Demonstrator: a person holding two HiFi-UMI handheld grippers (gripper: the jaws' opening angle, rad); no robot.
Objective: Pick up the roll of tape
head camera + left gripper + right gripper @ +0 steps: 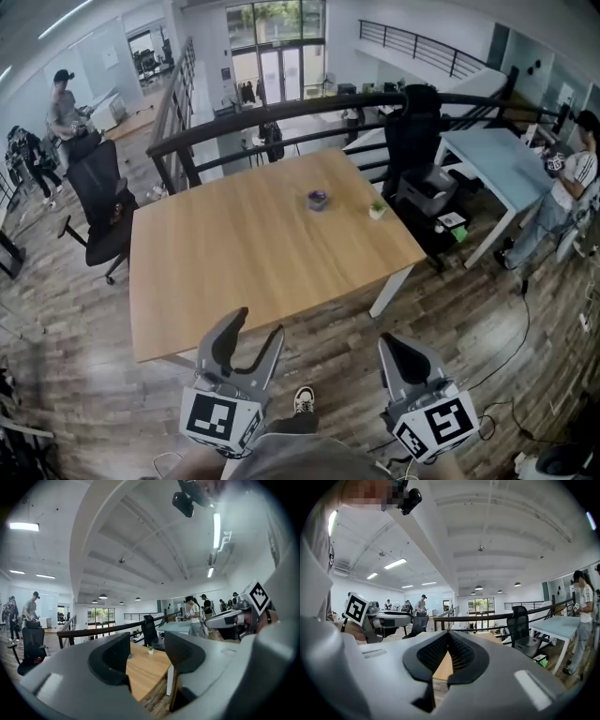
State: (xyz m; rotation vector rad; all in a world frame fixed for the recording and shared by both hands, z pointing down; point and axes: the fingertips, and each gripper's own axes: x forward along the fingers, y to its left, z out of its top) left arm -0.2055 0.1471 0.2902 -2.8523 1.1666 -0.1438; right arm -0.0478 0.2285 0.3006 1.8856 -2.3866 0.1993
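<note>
The left gripper is held up with its jaws well apart. Nothing sits between them. Its own view looks through the gap at the wooden table, with a small potted plant far ahead. The right gripper is beside it, a little apart. Its jaws are brought together so the ribbed pads meet at the tips, and they grip nothing. Only a thin wedge of tabletop shows below the point where they meet. Neither gripper touches the table or anything on it.

The roll of tape lies on the far half of the table, well ahead of both grippers. It is forward and a little to the right of the left gripper, and forward and to the left of the right one. From here it looks like a small bluish-purple ring, but it is too small to say more. The plant stands near the tape, almost straight ahead of the right gripper.

A black office chair stands off to the left of the left gripper, past the table's side. Far out to the right of the right gripper, a person stands by a pale blue table.
</note>
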